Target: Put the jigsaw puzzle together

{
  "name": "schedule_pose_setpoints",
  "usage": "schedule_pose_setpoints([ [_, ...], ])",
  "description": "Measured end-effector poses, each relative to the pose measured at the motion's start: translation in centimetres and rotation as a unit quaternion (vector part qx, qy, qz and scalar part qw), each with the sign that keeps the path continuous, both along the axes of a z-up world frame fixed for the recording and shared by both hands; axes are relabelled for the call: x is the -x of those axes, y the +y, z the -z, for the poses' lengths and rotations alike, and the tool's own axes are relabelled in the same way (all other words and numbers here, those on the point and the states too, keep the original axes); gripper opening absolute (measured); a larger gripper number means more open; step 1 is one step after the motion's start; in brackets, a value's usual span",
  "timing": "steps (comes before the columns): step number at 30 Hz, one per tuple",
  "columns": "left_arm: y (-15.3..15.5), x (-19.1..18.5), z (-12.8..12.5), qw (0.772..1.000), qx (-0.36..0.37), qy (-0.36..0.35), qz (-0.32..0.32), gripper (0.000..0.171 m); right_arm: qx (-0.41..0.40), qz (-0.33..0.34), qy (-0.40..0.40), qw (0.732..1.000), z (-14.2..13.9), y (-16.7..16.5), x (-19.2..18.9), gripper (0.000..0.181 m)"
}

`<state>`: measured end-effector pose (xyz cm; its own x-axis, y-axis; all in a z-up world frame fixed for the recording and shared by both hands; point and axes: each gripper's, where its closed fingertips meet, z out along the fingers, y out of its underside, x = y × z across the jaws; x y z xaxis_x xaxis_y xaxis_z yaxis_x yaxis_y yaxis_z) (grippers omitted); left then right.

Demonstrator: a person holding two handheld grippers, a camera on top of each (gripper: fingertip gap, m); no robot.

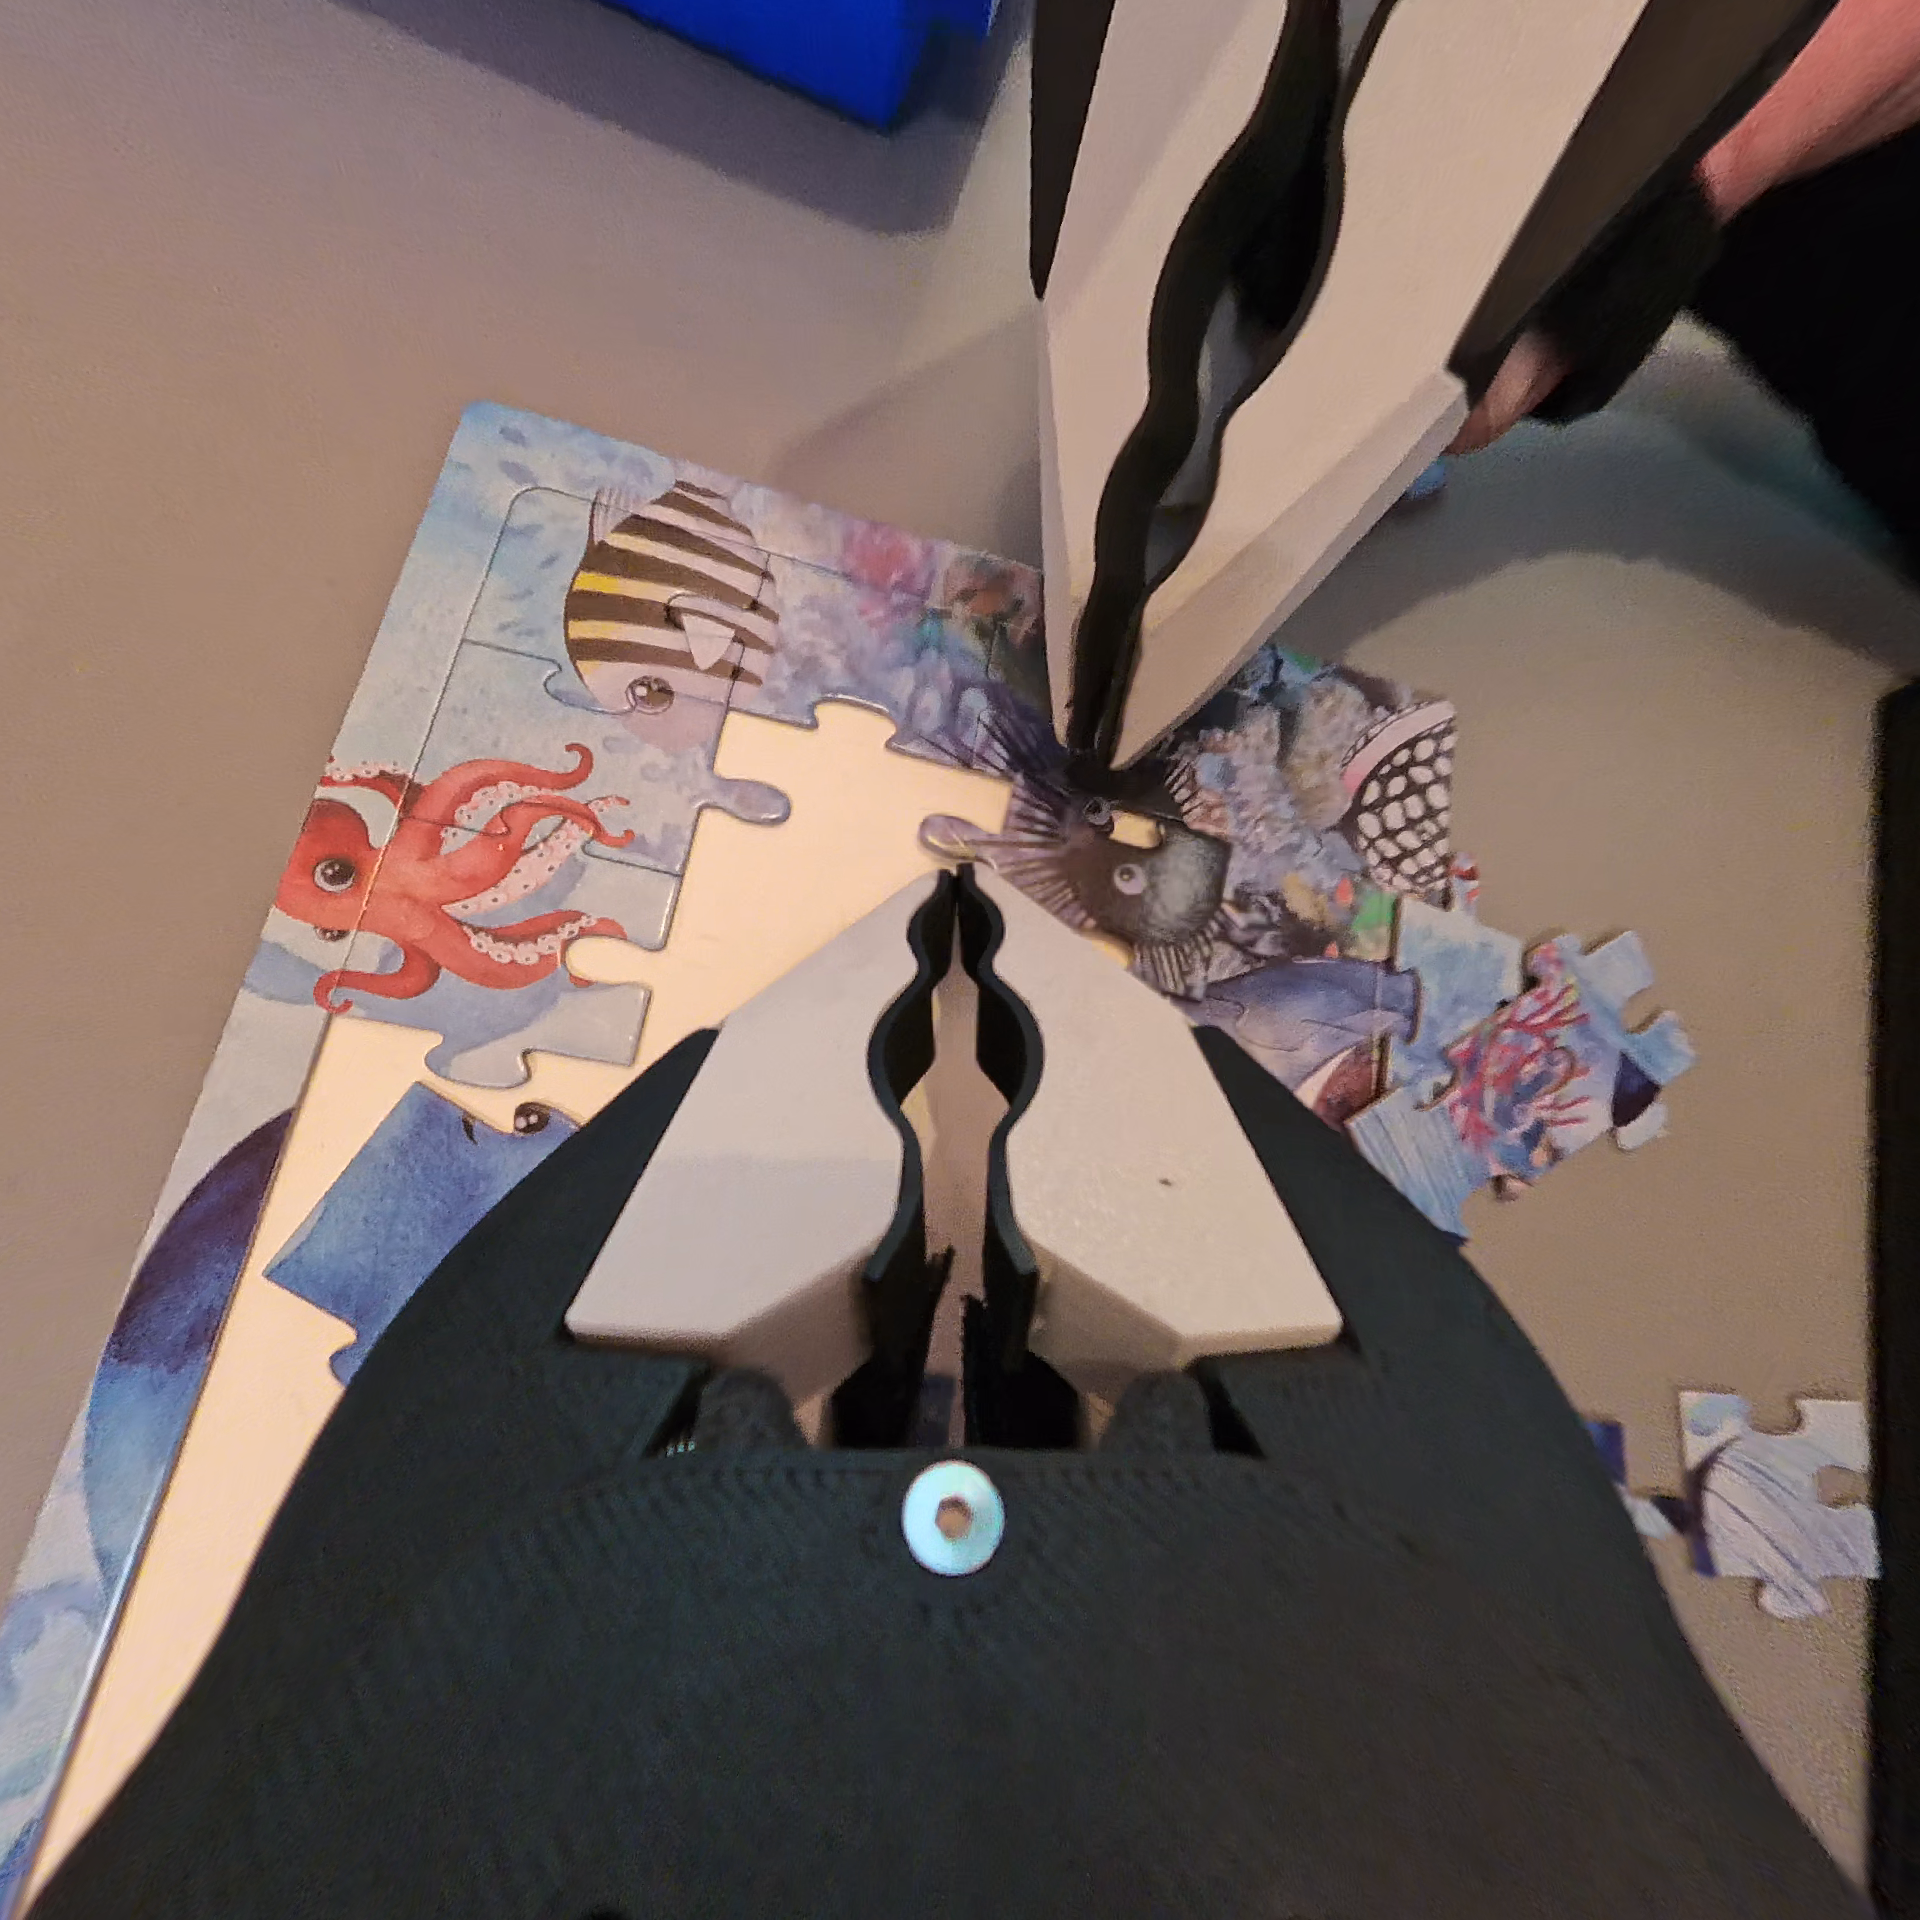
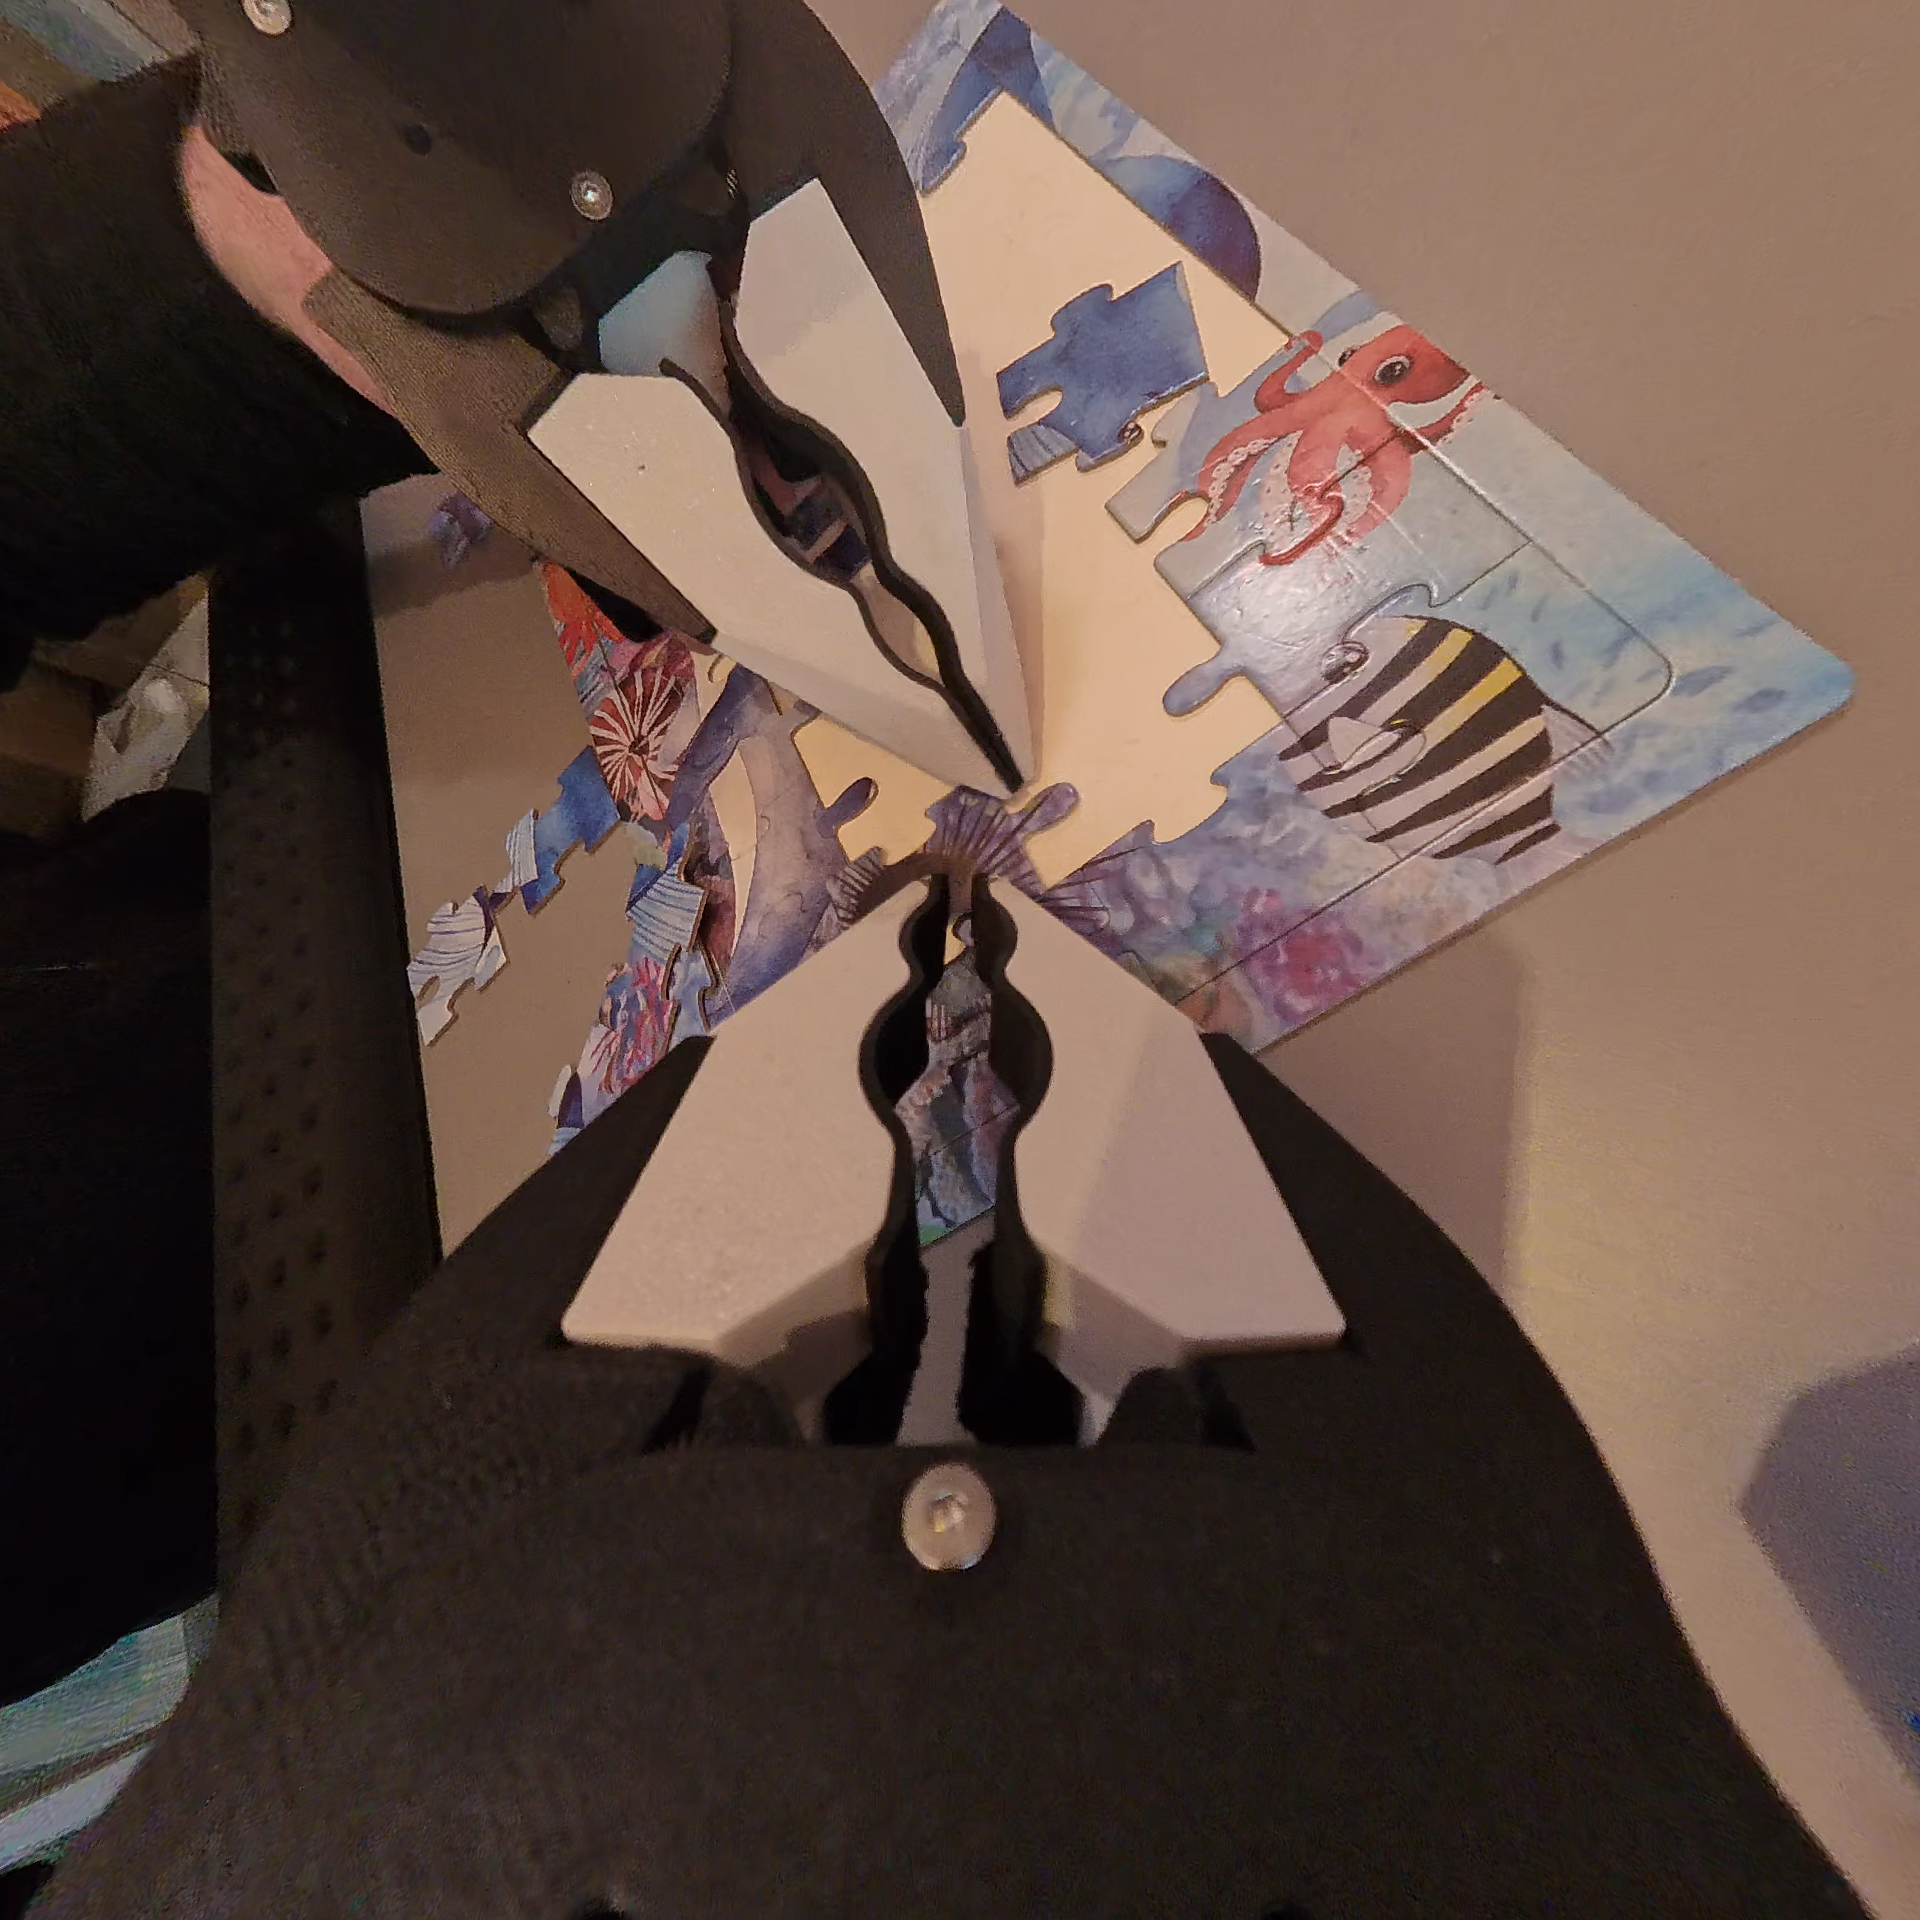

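The puzzle board [image 1: 436, 582] lies on a beige table, with fitted octopus [image 1: 416, 862] and striped fish [image 1: 665, 603] pieces along its edge and a bare cream middle. My right gripper [image 2: 961, 883] comes in from the top of the left wrist view [image 1: 1091, 743]. It is shut on the edge of the sea urchin piece [image 1: 1122, 862] at the board's open side. My left gripper [image 1: 956, 878] is shut and empty. Its tips sit right at that piece's tab [image 1: 945, 831], as the right wrist view [image 2: 1013, 784] also shows. A loose blue piece [image 1: 416, 1195] lies inside the board.
Joined coral pieces [image 1: 1538, 1049] lie off the board to the right, and a single pale piece [image 1: 1777, 1496] lies nearer. A black perforated object [image 2: 312, 935] borders that side. A blue box [image 1: 831, 42] stands at the far edge. A person's hand [image 1: 1766, 135] holds the right gripper. Left and right tips are no more than a few centimetres apart. The black perforated object [image 2: 312, 935] is about equally far from each gripper, around 30 centimetres.
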<state>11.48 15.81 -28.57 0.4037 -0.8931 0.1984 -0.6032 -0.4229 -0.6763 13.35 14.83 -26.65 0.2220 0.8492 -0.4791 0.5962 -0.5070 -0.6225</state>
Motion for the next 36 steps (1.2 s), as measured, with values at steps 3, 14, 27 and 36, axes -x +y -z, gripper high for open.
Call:
schedule_pose_setpoints([
  [3, -0.1, -0.2, -0.2, 1.000, -0.007, 0.004, 0.001, 0.009, 0.001, 0.001, 0.003, 1.000, -0.1, 0.0, -0.1, 0.000],
  [14, -3.5, -1.2, -0.3, 0.979, -0.142, 0.084, 0.116, 0.041, -0.021, 0.010, -0.030, 0.999, 0.8, 0.6, -0.7, 0.003],
  [27, -2.4, -1.3, -0.2, 0.980, -0.144, 0.088, 0.105, 0.038, -0.042, 0.029, -0.065, 0.997, 1.9, 1.6, -1.4, 0.000],
  [36, -2.6, -1.2, 0.0, 0.981, -0.121, 0.103, 0.110, 0.026, -0.041, 0.027, -0.066, 0.997, 1.9, 1.5, -1.4, 0.000],
])
